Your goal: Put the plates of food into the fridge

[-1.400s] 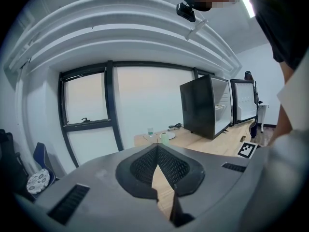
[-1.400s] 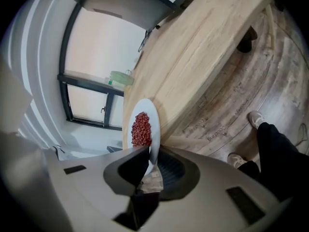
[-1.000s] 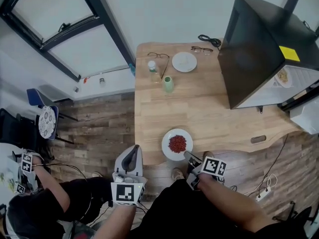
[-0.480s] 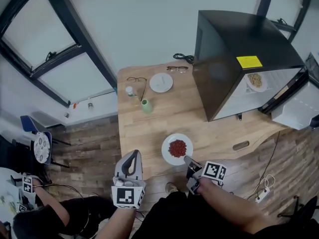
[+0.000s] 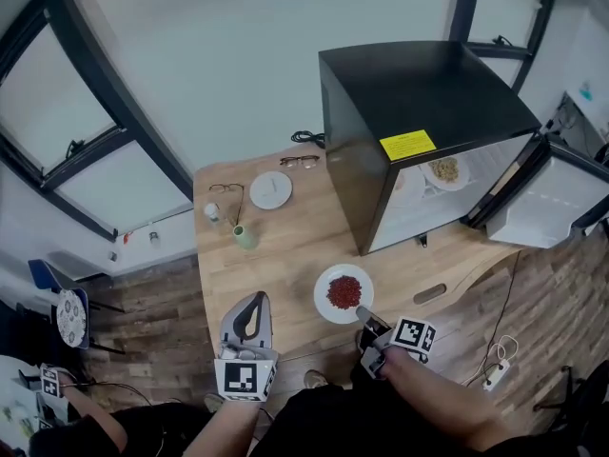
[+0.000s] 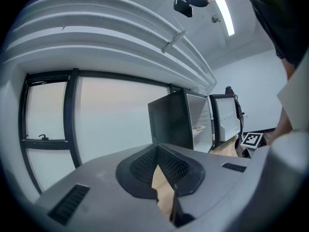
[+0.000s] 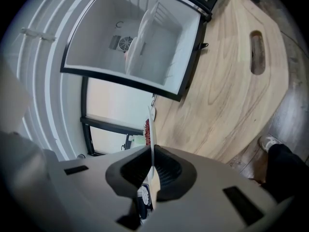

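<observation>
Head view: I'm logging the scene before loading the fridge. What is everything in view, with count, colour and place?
table: one, light wood, centre
fridge: one, black, door open, table's right end
plate of red food: one, white, table's near edge
plate of pale food: one, white, inside the fridge
empty plate: one, white, table's far end
glasses: two pairs, dark, beside the empty plate
cup: one, green, table's left side
bottle: one, clear, beside the cup
cable: one, black, table's far edge
left gripper: one, grey, shut, empty, by the table's near edge
right gripper: one, grey, shut on the rim of the plate of red food
</observation>
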Available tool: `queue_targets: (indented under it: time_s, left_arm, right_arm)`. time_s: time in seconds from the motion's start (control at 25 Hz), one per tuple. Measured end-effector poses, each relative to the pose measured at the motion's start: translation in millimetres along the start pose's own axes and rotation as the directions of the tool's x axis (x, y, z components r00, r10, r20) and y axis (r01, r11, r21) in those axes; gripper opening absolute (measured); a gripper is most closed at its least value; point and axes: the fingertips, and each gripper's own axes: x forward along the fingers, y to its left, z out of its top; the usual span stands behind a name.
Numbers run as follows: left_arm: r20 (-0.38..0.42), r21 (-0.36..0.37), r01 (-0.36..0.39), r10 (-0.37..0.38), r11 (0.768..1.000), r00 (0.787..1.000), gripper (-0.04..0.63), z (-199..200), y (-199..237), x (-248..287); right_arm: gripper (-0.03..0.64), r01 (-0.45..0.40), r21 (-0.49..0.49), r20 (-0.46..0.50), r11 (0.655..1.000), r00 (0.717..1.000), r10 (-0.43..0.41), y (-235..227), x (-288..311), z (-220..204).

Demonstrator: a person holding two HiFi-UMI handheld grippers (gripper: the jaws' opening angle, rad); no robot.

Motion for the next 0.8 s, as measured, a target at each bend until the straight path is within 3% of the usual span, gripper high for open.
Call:
queue_targets:
  time_s: [0.52, 0.8]
  left_arm:
    - [0.019, 0.028, 0.088, -0.089, 0.996, 0.996, 0.003, 25.2, -61.3, 82.8]
    - [0.028, 0.051, 0.101, -0.102, 0.994, 0.994, 0.003, 44.2, -81.4, 118.9]
  right_arm:
    - [0.032, 0.003, 0.058, 0.126, 0.998, 0.992, -0.01, -31.9, -61.0, 96.8]
    - [0.032, -0.016, 0.06, 0.168, 0.998, 0.986, 0.006, -35.0, -67.9, 146.2]
